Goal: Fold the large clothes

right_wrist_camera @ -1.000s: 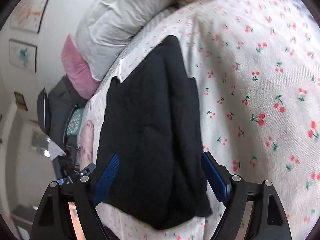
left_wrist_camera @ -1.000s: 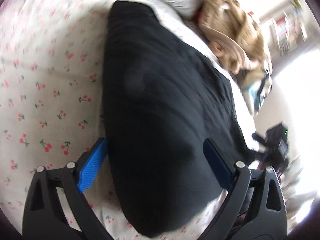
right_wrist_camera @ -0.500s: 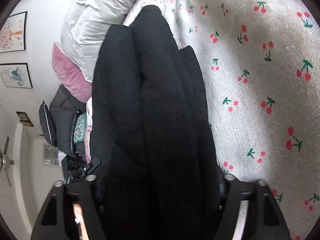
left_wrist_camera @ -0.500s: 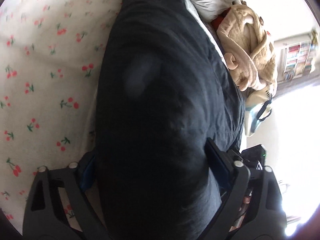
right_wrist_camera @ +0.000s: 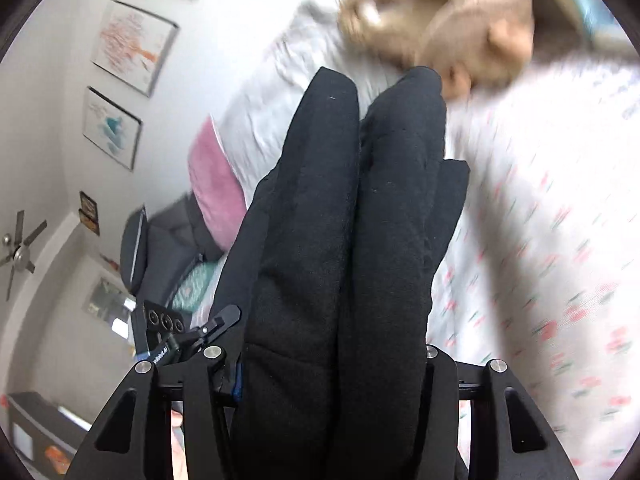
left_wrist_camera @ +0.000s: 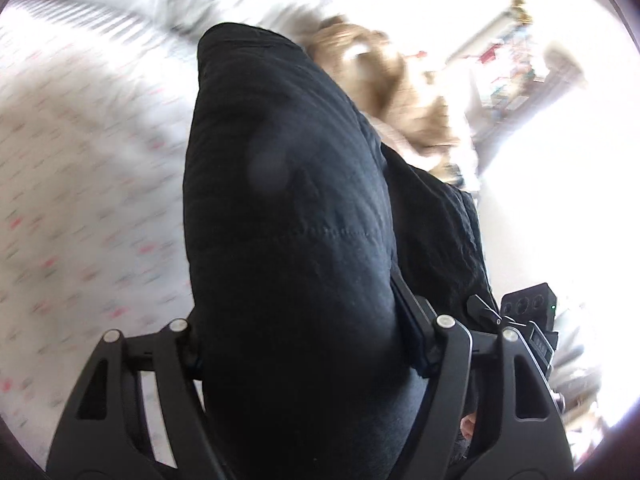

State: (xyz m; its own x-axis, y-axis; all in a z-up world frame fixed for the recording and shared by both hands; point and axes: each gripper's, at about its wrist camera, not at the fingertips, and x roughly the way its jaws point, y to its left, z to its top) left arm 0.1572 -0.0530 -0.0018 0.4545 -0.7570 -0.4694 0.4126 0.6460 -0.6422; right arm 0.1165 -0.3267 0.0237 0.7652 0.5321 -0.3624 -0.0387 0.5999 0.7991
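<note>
the black garment (left_wrist_camera: 288,216) is gathered into a thick, doubled bundle and is held above the bed (left_wrist_camera: 80,184), between the two grippers; in the right wrist view the same garment (right_wrist_camera: 344,240) is seen as two padded lobes side by side, rising forward from the fingers; the left gripper (left_wrist_camera: 304,344) is pointed forward and somewhat downward, and its fingers have just been closing; the bundle is now pinched between them, the cloth bulging over both pads; the right gripper (right_wrist_camera: 332,364) is held in a like pose, tilted slightly down, its fingers also just closed further and pressed on the garment from both sides; each gripper is glimpsed at the edge of the other's view, just beside the cloth; a bit of a hand (right_wrist_camera: 176,432) is seen under the right gripper's frame; the cherry-print sheet on the bed is blurred; beyond the garment a tan plush toy (right_wrist_camera: 444,20), a grey pillow (right_wrist_camera: 272,112) and a pink cushion (right_wrist_camera: 216,188) are seen at the head of the bed; framed pictures (right_wrist_camera: 132,44) are hung on the wall.
</note>
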